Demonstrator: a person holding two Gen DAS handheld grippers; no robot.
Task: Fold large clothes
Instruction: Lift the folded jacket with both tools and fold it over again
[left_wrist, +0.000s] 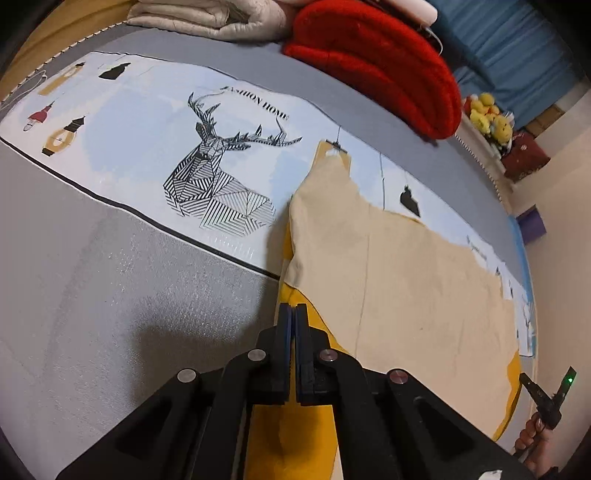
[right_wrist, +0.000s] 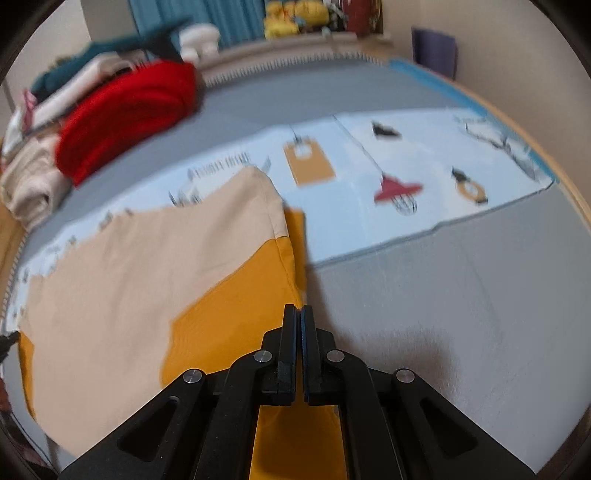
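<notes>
Cloth (left_wrist: 399, 280), cream over mustard, lies spread on the bed (left_wrist: 110, 295), its long axis running across the printed sheet (left_wrist: 147, 122) from one gripper to the other. Left gripper (left_wrist: 291, 314) has its jaws pressed together at the cloth's left corner; right gripper (right_wrist: 298, 314) is likewise closed at the right corner, each seemingly pinching the mustard edge, though the blur leaves that unsure.

The printed bed sheet (left_wrist: 155, 122) carries black capital lettering arched above its striped stag's head (left_wrist: 218, 177): it reads "FASHION HOME" (the first letter is partly lost in a crease). In the right wrist view the same lettering is too blurred to read.
</notes>
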